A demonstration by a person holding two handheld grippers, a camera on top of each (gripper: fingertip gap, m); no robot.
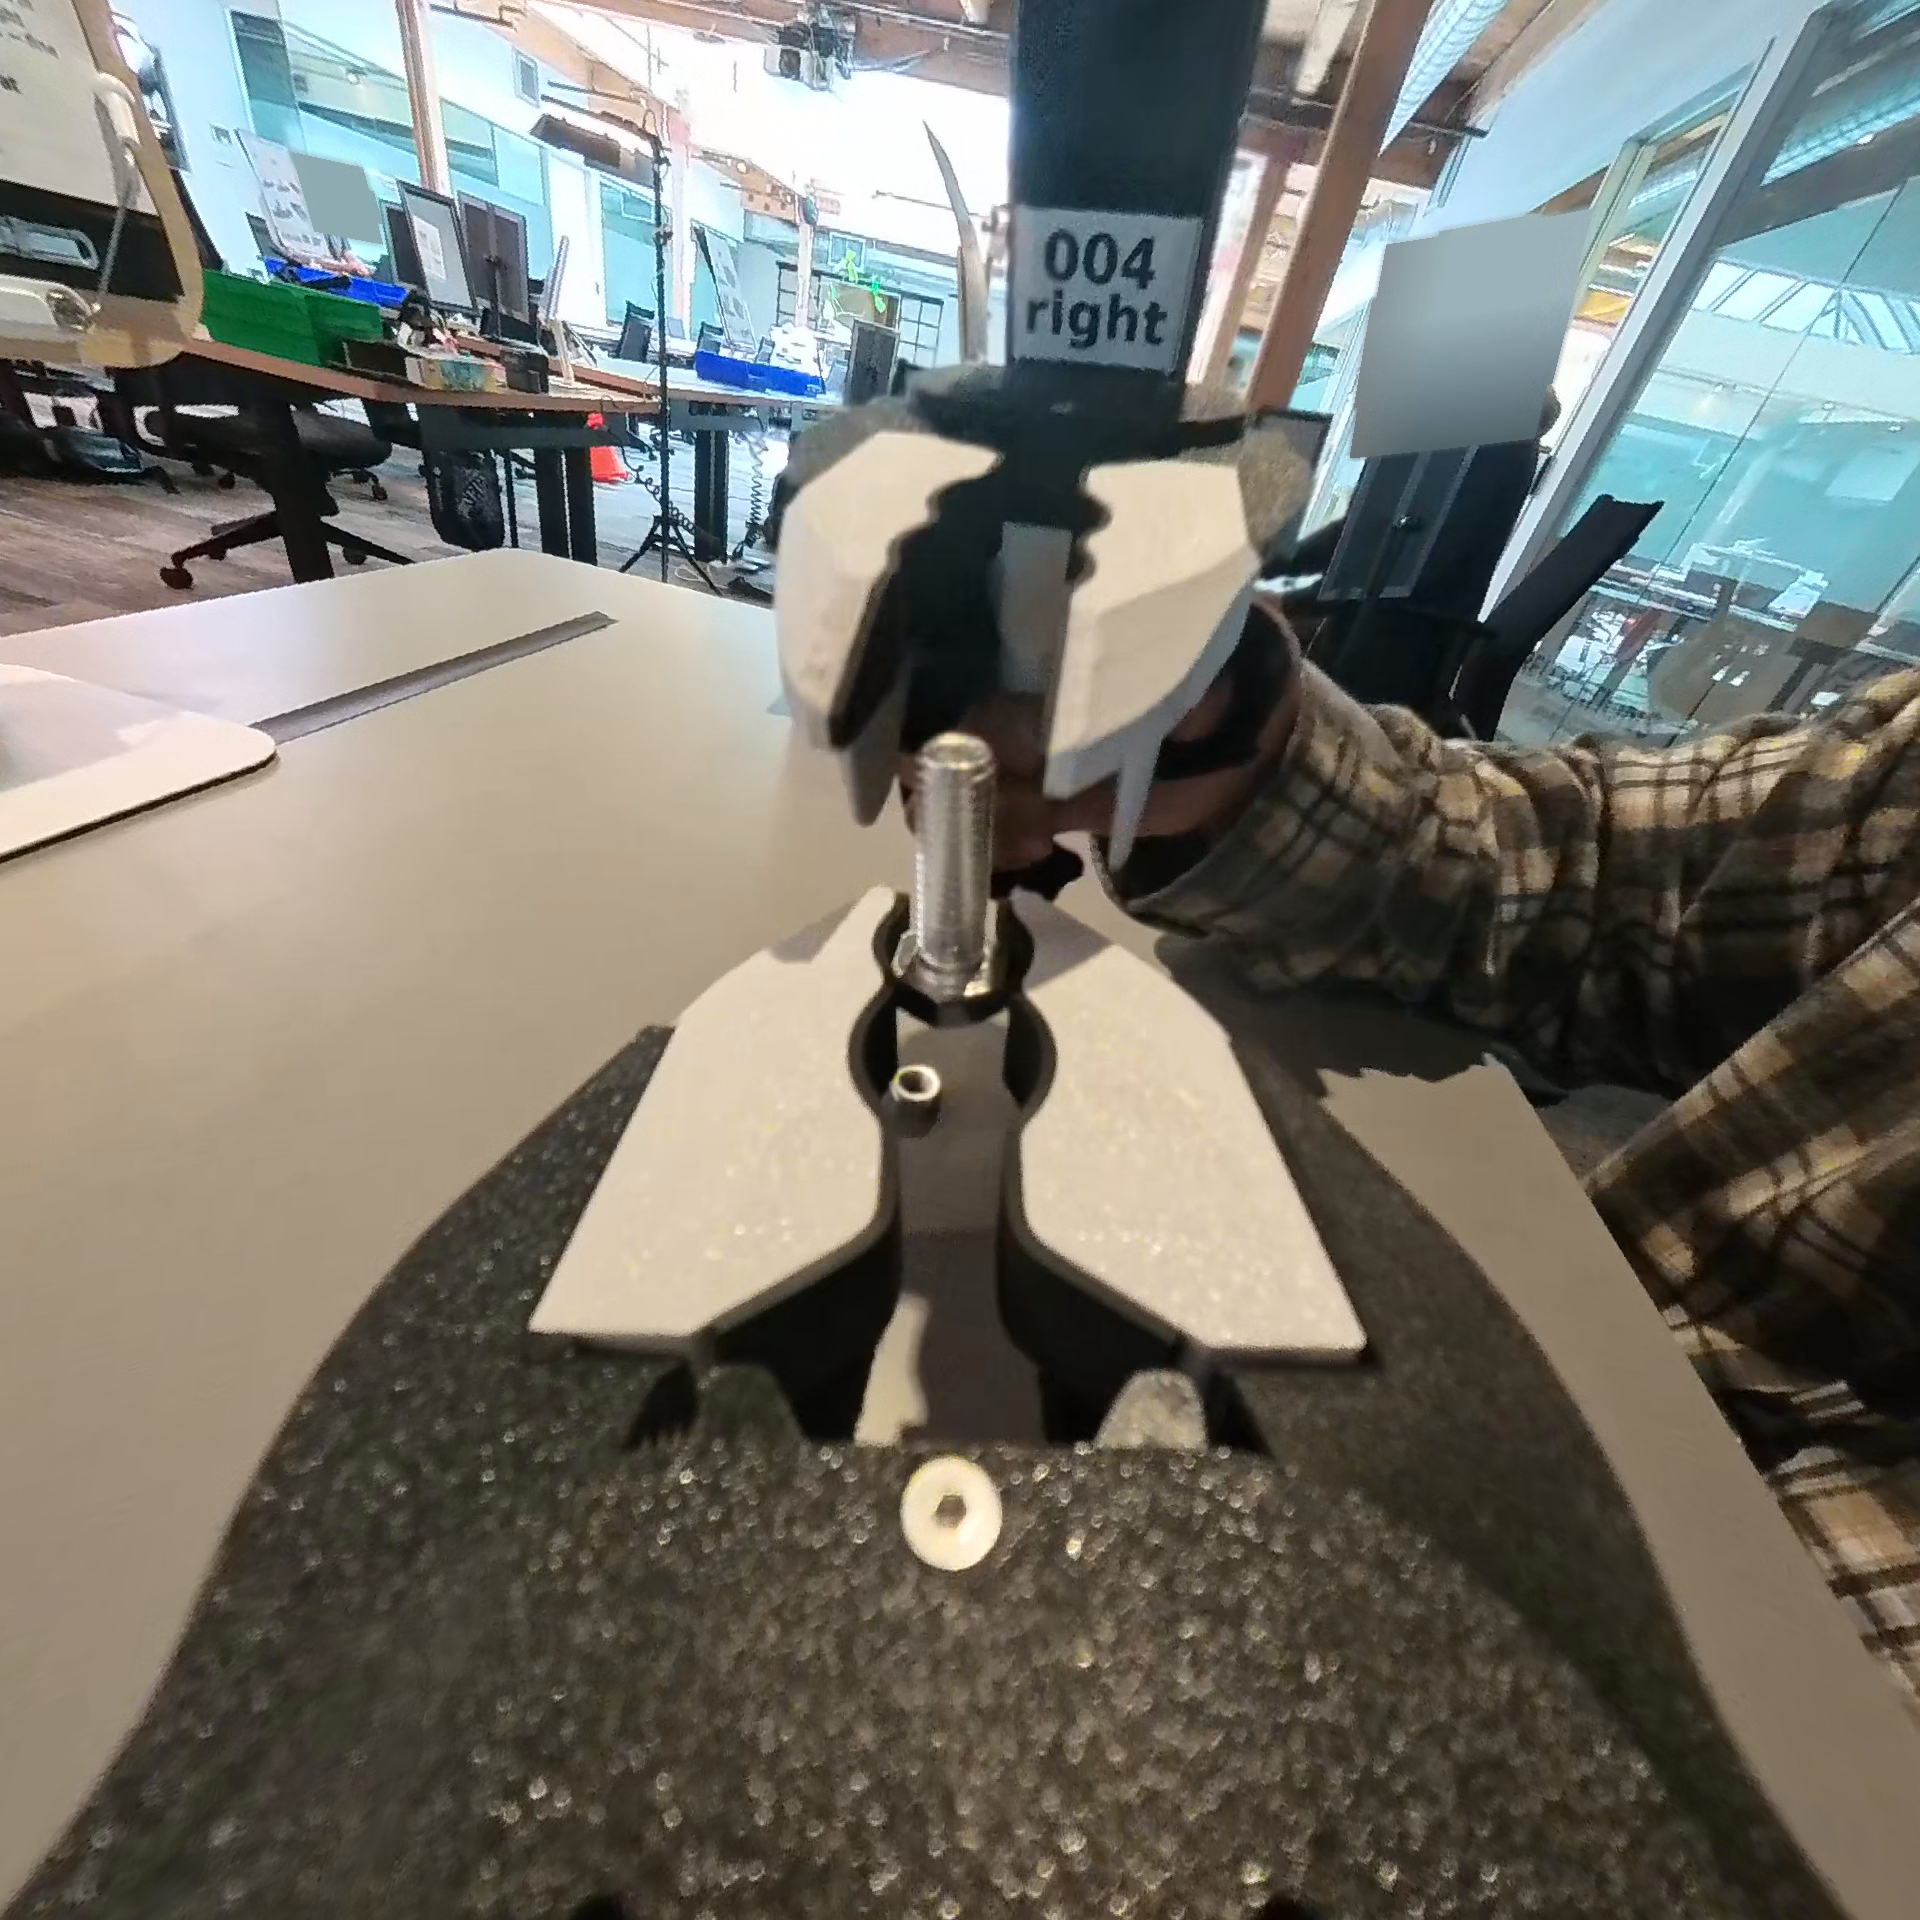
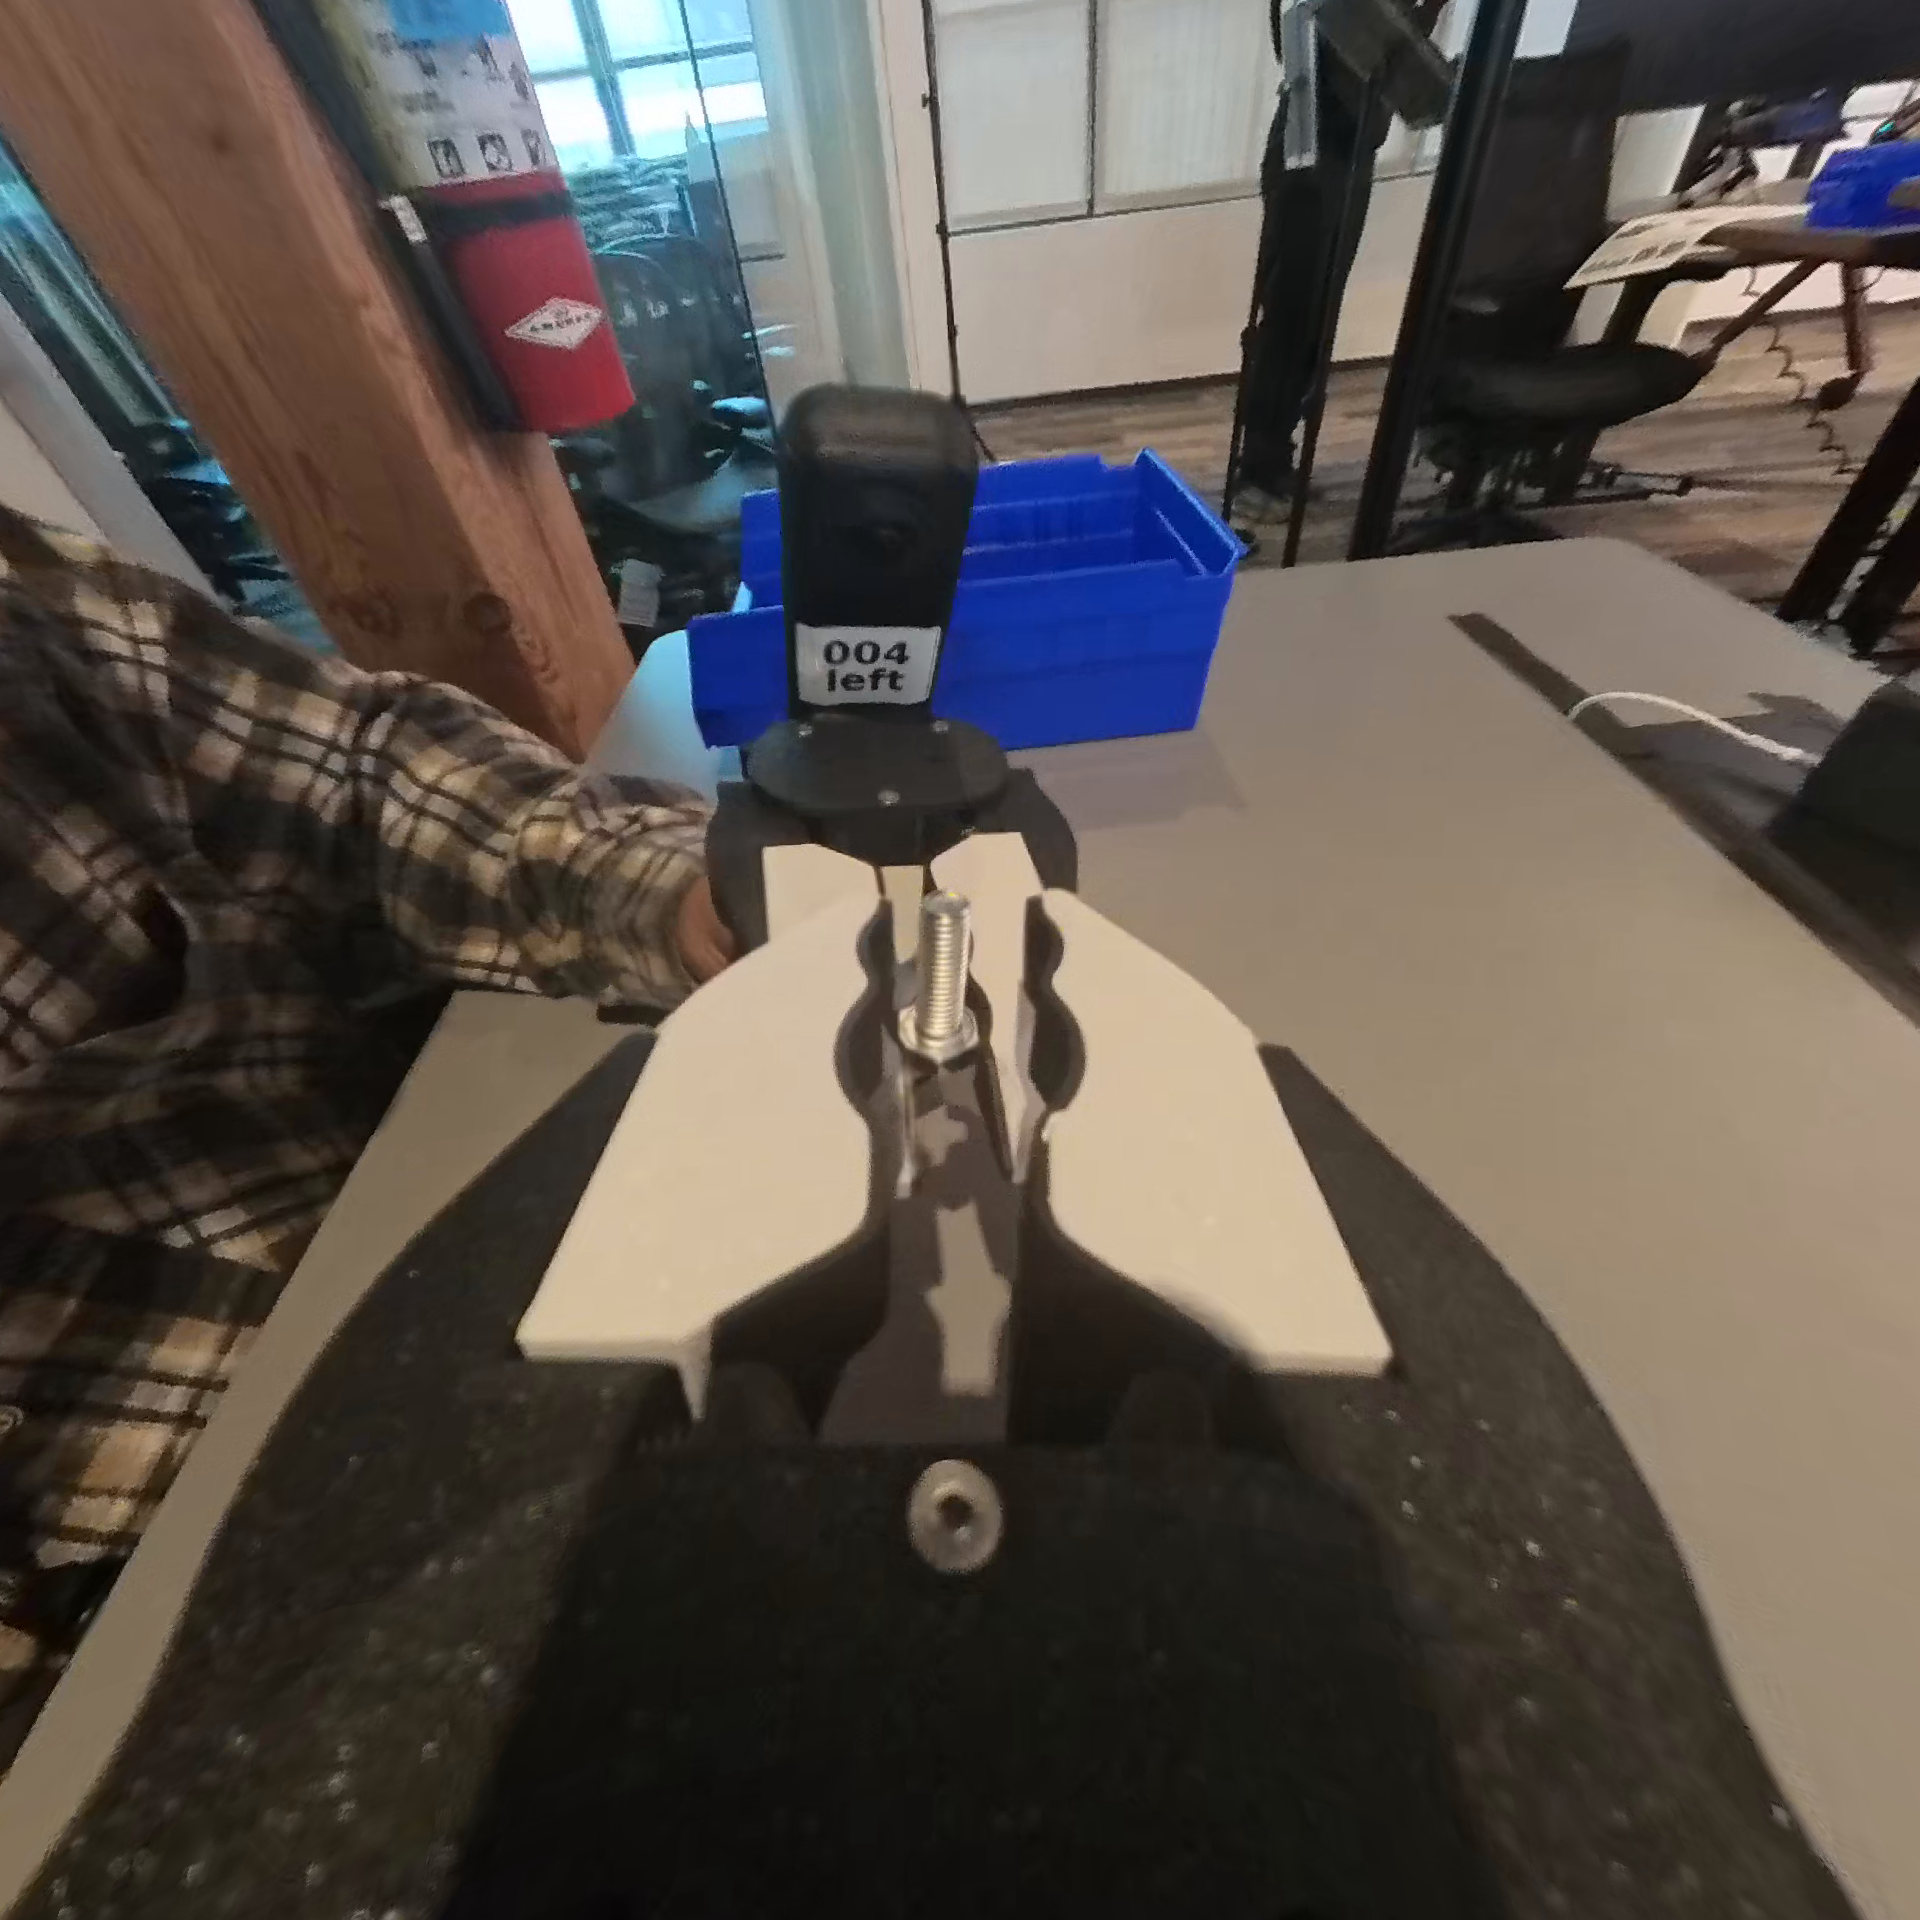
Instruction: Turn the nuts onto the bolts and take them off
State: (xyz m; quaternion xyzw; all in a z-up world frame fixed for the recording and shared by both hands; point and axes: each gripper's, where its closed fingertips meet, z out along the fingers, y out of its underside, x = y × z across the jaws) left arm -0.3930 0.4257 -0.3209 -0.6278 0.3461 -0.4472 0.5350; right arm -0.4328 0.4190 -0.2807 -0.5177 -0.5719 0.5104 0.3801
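Note:
A silver bolt (image 1: 948, 842) stands upright with its thread up. My left gripper (image 1: 956, 935) is shut on its hex head (image 1: 951, 982), low over the grey table (image 1: 416, 935). A small silver nut-like piece (image 1: 914, 1093) lies between the left fingers, just behind the head. My right gripper (image 1: 992, 821) faces it, raised and blurred, with its jaws open beside the top of the thread. In the right wrist view the bolt (image 2: 940, 966) stands between the open right gripper (image 2: 961, 935) fingers, with the left gripper (image 2: 899, 883) behind it.
A blue bin (image 2: 1081, 623) stands at the table's far edge behind the left gripper. A white pad (image 1: 114, 758) lies at the left. A black box with a white cable (image 2: 1860, 769) sits at the right. A person's plaid sleeves (image 1: 1558, 883) reach in from the side.

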